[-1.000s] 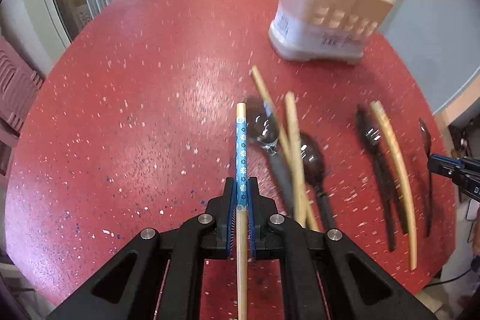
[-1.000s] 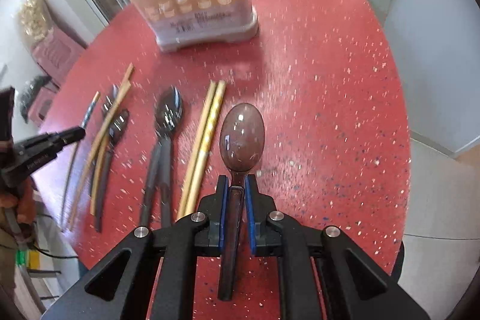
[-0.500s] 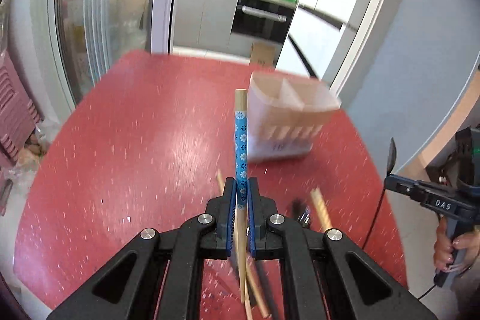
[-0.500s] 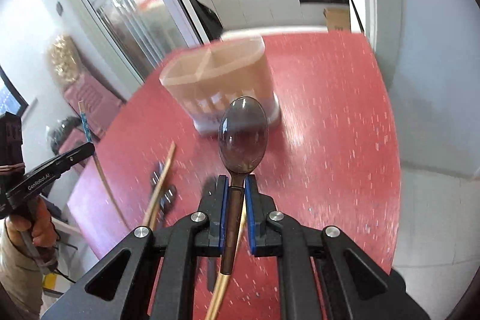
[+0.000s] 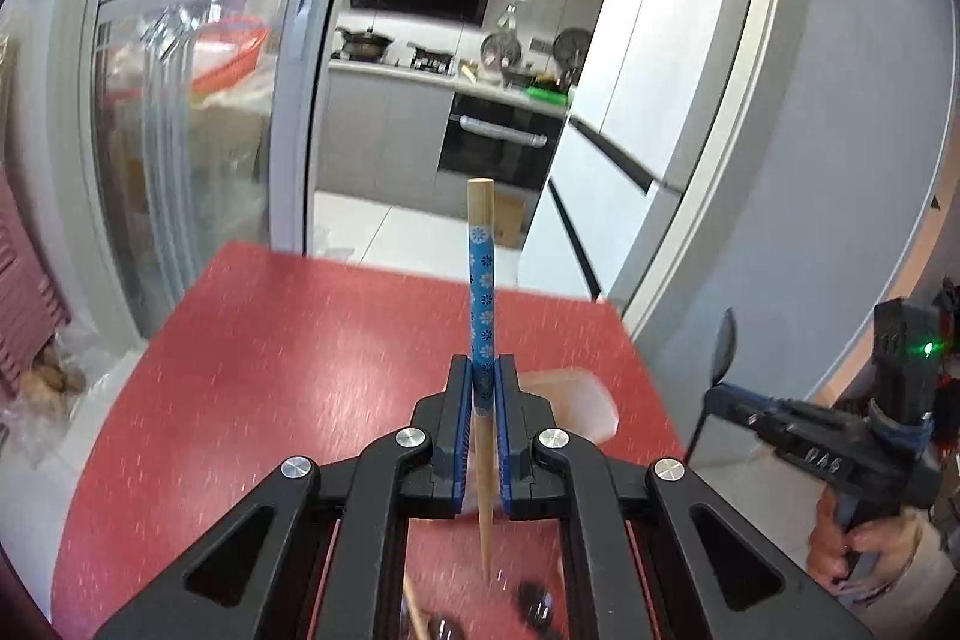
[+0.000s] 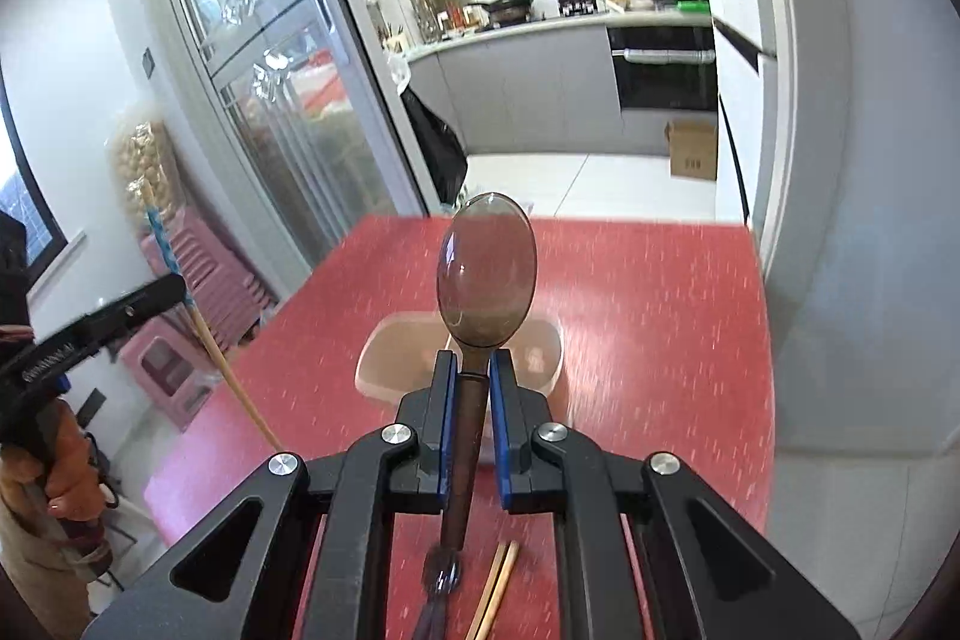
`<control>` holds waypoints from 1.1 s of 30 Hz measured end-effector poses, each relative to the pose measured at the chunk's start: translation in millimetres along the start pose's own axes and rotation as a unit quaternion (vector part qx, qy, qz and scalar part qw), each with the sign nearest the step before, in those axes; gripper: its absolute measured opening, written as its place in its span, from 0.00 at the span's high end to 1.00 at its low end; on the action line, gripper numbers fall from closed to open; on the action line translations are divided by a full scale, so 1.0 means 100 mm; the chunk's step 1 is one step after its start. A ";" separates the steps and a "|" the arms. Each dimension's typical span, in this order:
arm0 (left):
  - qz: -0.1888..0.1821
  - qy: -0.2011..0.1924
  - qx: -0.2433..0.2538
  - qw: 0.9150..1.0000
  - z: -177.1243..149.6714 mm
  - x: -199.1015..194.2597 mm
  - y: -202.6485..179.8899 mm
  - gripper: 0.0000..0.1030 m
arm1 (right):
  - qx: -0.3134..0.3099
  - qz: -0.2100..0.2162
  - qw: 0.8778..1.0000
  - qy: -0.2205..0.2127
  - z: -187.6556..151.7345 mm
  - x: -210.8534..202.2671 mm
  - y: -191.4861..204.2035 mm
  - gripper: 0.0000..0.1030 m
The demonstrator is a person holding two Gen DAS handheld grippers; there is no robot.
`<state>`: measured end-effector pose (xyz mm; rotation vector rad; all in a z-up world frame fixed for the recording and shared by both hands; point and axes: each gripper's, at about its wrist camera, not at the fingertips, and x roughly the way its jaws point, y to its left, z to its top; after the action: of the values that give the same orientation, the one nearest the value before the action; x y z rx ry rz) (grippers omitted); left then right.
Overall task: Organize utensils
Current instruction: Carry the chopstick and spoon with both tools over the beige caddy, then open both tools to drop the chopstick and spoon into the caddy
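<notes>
Chopstick (image 5: 482,304) pinched upright in left gripper (image 5: 480,388) at frame centre, spoon (image 6: 485,274) clamped in right gripper (image 6: 468,382), neither yet dropped into holder (image 6: 384,358) just beyond on red table (image 6: 660,292); more chopsticks (image 6: 495,586) loose at lower edge, sorting seemingly barely begun.

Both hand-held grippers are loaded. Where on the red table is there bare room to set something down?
Bare red table lies right of and beyond the utensil holder, out to the far edge, and left of it in the left wrist view. The near edge is crowded: chopsticks and dark utensils lie under the grippers.
</notes>
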<state>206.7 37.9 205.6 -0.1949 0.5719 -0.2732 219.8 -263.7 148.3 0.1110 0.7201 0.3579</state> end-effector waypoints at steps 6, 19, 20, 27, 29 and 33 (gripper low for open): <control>-0.003 -0.040 0.006 0.999 0.40 0.30 -0.07 0.65 | -0.021 -0.011 0.999 -0.033 0.42 0.20 0.04 0.88; 0.021 -0.033 0.029 0.999 0.12 1.20 -0.15 0.65 | -0.075 -0.036 0.995 -0.047 0.39 1.09 -0.02 0.88; 0.024 -0.029 0.032 0.999 0.08 1.23 -0.14 0.65 | -0.081 -0.036 0.995 -0.044 0.34 1.14 -0.01 0.88; 0.040 -0.003 0.048 0.998 -0.21 1.35 -0.06 0.65 | -0.098 -0.035 0.995 -0.010 0.07 1.37 0.01 0.88; 0.049 -0.001 0.057 0.997 -0.28 1.35 -0.06 0.65 | -0.099 -0.033 0.994 -0.002 0.03 1.41 0.01 0.88; 0.061 0.012 0.064 0.996 -0.35 1.36 -0.05 0.65 | -0.100 -0.029 0.995 0.011 0.00 1.49 0.02 0.88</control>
<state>295.8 -12.3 108.8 -0.0335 0.5852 -0.1932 322.2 -208.1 55.6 -0.1023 0.7032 0.3741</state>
